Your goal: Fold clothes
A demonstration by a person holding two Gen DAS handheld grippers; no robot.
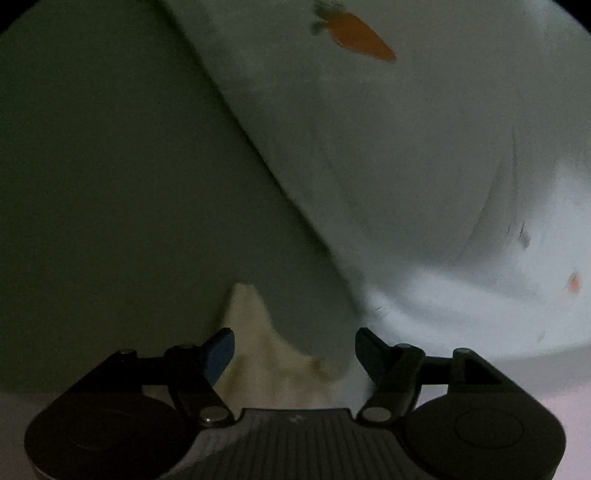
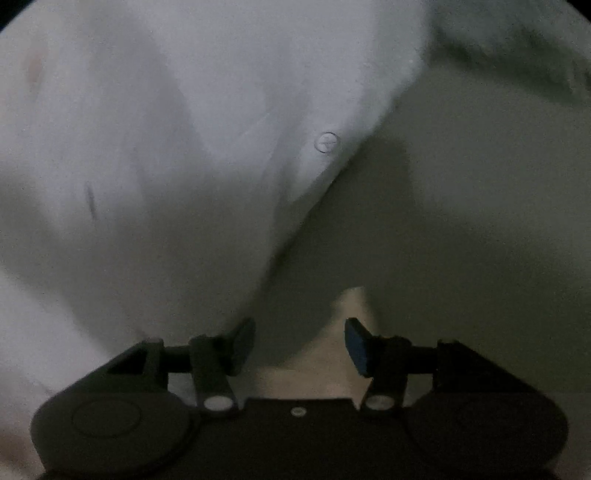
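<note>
A white garment printed with orange carrots lies spread over the right of the left wrist view, blurred. My left gripper stands open just short of its near edge, with no cloth pinched between the blue pads. In the right wrist view the same white garment fills the left side and shows a round snap button near its edge. My right gripper is open beside that edge with only the surface between its fingers.
The garment rests on a dull grey-green surface that fills the left of the left wrist view and the right of the right wrist view. A pale cream patch shows just ahead of each gripper. The light is dim.
</note>
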